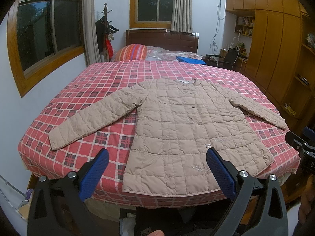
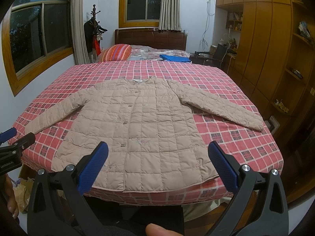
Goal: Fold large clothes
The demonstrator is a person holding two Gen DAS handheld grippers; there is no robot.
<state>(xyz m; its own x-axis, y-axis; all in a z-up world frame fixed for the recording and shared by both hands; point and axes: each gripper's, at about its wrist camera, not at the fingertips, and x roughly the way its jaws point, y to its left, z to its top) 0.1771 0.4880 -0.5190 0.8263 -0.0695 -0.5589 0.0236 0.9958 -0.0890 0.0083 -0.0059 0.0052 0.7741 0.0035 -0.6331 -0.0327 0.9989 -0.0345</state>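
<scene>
A beige quilted jacket (image 1: 173, 129) (image 2: 137, 125) lies flat and buttoned on the red checked bedspread (image 1: 102, 78) (image 2: 226, 78), collar away from me, both sleeves spread out to the sides, hem at the near edge of the bed. My left gripper (image 1: 157, 155) hovers open above the hem's left half, its blue pads (image 1: 94, 175) wide apart and holding nothing. My right gripper (image 2: 158, 148) hangs open over the hem's right half, its pads (image 2: 222, 169) likewise empty. Each gripper shows at the edge of the other's view.
A striped pillow (image 1: 131, 52), a folded blue cloth (image 1: 190, 60) and a wooden headboard (image 1: 161, 39) sit at the bed's far end. Wooden wardrobes and shelves (image 1: 275, 49) line the right wall, with a chair (image 1: 228, 58) beyond. A coat stand (image 1: 106, 29) is at back left.
</scene>
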